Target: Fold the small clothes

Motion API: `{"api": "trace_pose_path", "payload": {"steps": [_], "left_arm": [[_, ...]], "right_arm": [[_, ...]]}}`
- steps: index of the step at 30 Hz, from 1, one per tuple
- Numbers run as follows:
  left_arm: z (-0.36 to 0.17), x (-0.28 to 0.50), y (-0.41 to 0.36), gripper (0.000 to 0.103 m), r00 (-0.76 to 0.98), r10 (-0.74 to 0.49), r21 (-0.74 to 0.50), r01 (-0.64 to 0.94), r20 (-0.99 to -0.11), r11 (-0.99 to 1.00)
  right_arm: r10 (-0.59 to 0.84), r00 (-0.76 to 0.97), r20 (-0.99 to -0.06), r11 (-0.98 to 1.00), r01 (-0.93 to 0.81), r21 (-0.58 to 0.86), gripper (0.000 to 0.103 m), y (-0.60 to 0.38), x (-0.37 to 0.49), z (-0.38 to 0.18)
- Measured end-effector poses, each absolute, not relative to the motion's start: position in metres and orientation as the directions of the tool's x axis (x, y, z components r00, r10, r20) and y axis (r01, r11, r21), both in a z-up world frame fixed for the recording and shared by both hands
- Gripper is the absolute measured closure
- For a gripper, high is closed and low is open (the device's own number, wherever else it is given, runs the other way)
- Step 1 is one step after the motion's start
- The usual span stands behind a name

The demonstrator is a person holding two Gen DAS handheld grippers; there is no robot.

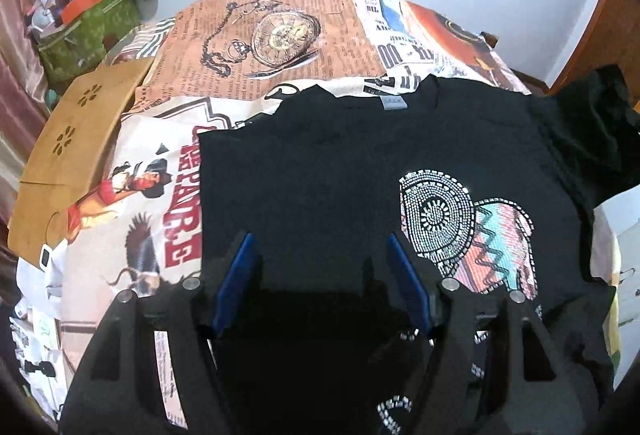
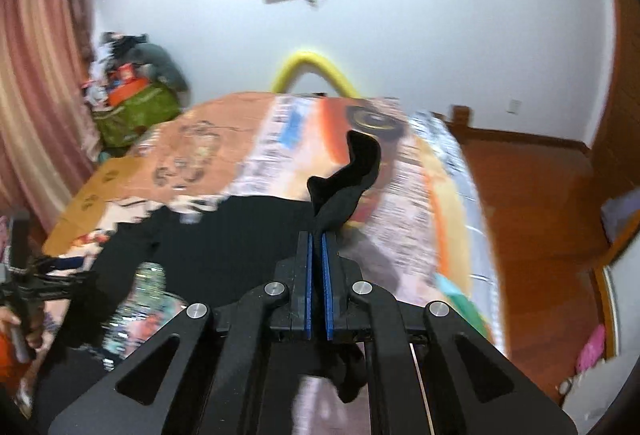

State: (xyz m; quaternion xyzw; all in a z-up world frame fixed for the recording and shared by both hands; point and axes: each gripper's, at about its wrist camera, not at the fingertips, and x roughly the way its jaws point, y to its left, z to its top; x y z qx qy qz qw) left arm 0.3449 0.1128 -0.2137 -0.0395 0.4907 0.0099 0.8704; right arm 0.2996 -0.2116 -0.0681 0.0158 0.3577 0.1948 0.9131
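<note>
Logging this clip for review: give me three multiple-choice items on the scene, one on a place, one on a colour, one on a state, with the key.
1. Where does the black T-shirt lie?
A. on the printed bedspread
B. on the wooden floor
C. in the green bag

2. What colour are the pads on the left gripper fingers?
A. red
B. blue
C. white

3. How does the right gripper stand?
A. open and empty
B. shut on nothing
C. shut on a black piece of the T-shirt

Key: 1 A, bedspread print shows on the shirt's left and far sides. 2 B, blue strips line both fingers. 3 C, black fabric sticks out from between the closed pads.
</note>
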Motion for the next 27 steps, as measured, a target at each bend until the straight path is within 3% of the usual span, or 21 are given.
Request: {"api": "trace_pose_path", "payload": {"steps": [6, 12, 16, 21, 27], "left_arm": [[-0.208, 0.33, 0.129, 0.035, 0.523, -0.008, -0.061, -0.084, -0.852, 0.995], [-0.21, 0.325, 0.145, 0.035, 0.514, -0.016, -0.095, -0.128, -0.858, 0.987], [-0.211, 0.332, 0.14, 0.035, 0.504, -0.019, -0.092, -0.12, -0.863, 0.988], [-0.204, 0.354, 0.112, 0.035, 0.514, -0.044, -0.084, -0.055, -0.857, 0.995], [-0.207, 0.403, 0.054, 0.035, 0.503, -0.102, -0.086, 0.056, -0.858, 0.995]], "right_arm": [[0.469, 0.58, -0.665, 0.862, -0.466, 0.201, 0.099, -0.138, 0.301, -0.086], [0.507, 0.425, -0.75, 0.807, -0.539, 0.24, 0.097, -0.083, 0.302, -0.13], [0.503, 0.339, -0.795, 0.782, -0.571, 0.252, 0.086, -0.07, 0.299, -0.149], [0.534, 0.394, -0.748, 0.787, -0.555, 0.269, 0.066, -0.096, 0.299, -0.131], [0.459, 0.534, -0.71, 0.864, -0.453, 0.218, 0.064, -0.154, 0.315, -0.115]]}}
